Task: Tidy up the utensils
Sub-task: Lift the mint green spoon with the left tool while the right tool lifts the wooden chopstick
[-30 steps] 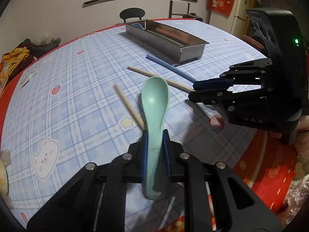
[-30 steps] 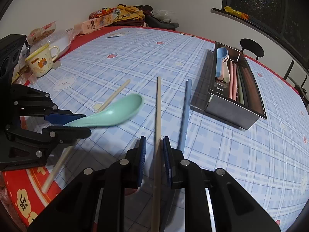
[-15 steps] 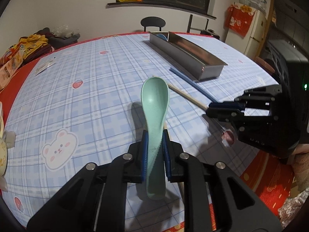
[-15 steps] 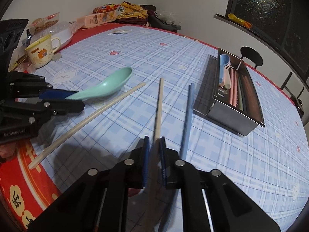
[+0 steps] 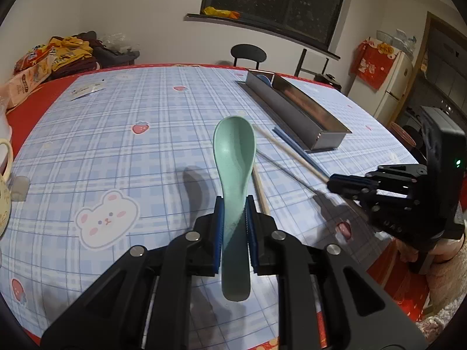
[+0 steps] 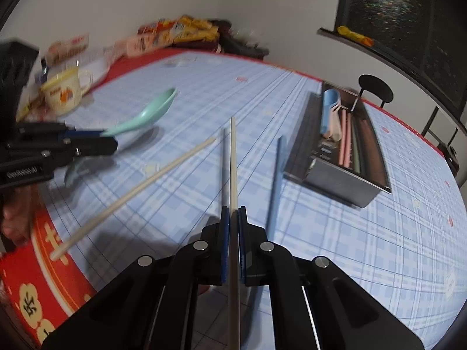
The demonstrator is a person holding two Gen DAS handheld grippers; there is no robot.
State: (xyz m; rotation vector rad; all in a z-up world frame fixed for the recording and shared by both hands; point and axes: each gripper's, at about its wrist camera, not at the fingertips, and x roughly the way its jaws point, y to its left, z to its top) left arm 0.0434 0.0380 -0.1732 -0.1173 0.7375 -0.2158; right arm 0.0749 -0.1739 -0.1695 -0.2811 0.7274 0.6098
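Observation:
My left gripper (image 5: 233, 213) is shut on the handle of a mint-green spoon (image 5: 233, 151), held bowl-forward above the checked tablecloth. In the right wrist view the same spoon (image 6: 146, 113) sticks out of the left gripper (image 6: 112, 140) at the left. My right gripper (image 6: 233, 221) is shut on a cream chopstick (image 6: 232, 160), raised off the cloth over its shadow. A second cream chopstick (image 6: 140, 186) lies slanted near the table's front edge. A blue chopstick (image 6: 275, 180) rests beside the steel utensil tray (image 6: 338, 182), which holds a blue spoon and pink chopsticks.
A cartoon mug (image 6: 64, 93) and snack packets stand at the table's far left. The steel tray (image 5: 280, 108) runs lengthwise toward a black chair (image 5: 248, 55). The red table rim is close below both grippers. A fridge stands at the right.
My right gripper closed on the cream chopstick and lifted it off the cloth. My left gripper rolled and shifted with the green spoon, which now sits higher over the table.

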